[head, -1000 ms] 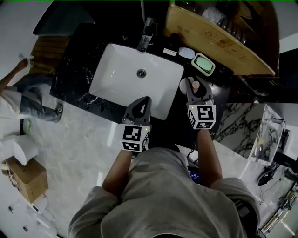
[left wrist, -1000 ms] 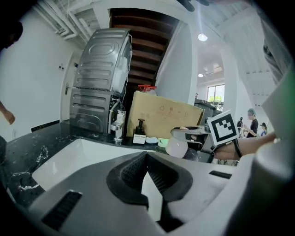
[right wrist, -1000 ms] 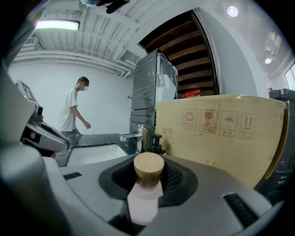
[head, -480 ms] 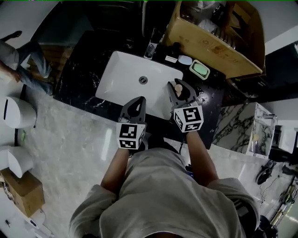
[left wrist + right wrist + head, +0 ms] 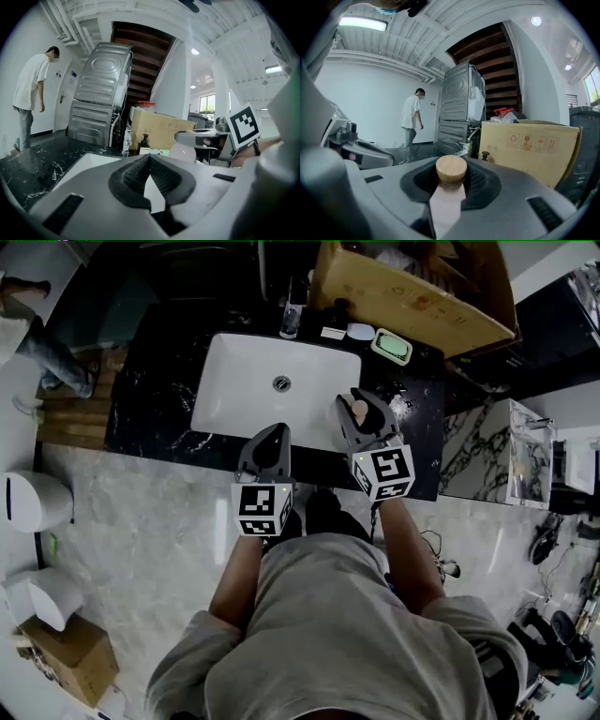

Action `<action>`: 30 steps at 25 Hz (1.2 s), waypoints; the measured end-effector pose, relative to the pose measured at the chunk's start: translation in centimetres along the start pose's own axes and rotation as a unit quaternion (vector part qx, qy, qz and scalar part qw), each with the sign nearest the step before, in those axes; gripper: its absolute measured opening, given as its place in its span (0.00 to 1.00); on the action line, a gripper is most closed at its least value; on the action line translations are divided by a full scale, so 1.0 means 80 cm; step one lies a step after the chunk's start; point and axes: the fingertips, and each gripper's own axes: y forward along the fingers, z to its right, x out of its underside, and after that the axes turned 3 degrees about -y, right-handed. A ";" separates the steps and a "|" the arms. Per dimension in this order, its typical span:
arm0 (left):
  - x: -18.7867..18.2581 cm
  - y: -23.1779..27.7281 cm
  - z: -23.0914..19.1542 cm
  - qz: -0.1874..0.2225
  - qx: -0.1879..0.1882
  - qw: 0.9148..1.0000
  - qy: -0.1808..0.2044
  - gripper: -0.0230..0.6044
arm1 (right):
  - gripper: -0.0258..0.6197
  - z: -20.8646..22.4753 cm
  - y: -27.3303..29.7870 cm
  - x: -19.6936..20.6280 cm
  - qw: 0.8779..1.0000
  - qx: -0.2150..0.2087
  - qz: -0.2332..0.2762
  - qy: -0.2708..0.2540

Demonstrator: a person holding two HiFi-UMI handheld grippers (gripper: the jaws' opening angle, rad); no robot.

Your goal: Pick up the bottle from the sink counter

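right gripper (image 5: 360, 412) has its jaws clamped on the bottle (image 5: 357, 410), a pale pink one with a round wooden cap (image 5: 451, 169). in the right gripper view the cap pokes up between the dark ribbed pads (image 5: 483, 183) and the body runs down the gap between them, more or less upright. from the head view the bottle sits in the jaws about over the right rim of the white sink basin (image 5: 244, 390), on the near side.

left gripper (image 5: 269, 439) is just left of that, over the near edge of the basin. its jaws are together at the tips with nothing in them, and you only see a sliver of white sink through the gap below the tips in the left gripper view.

the basin sits in a black marble counter (image 5: 150, 399). the faucet (image 5: 292, 317) is at the far side of the basin. right of it along the far edge there's a green soap dish (image 5: 391, 346) and behind that a big cardboard box (image 5: 412, 296). there's a small dark bottle (image 5: 485, 156) beside the box. another person (image 5: 33, 296) in a white shirt is standing off at the far left, well apart from the counter.
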 end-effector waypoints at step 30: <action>-0.073 0.030 0.140 0.047 0.055 0.996 0.059 0.06 | 0.22 0.060 -0.115 -0.075 0.996 0.006 0.086 0.000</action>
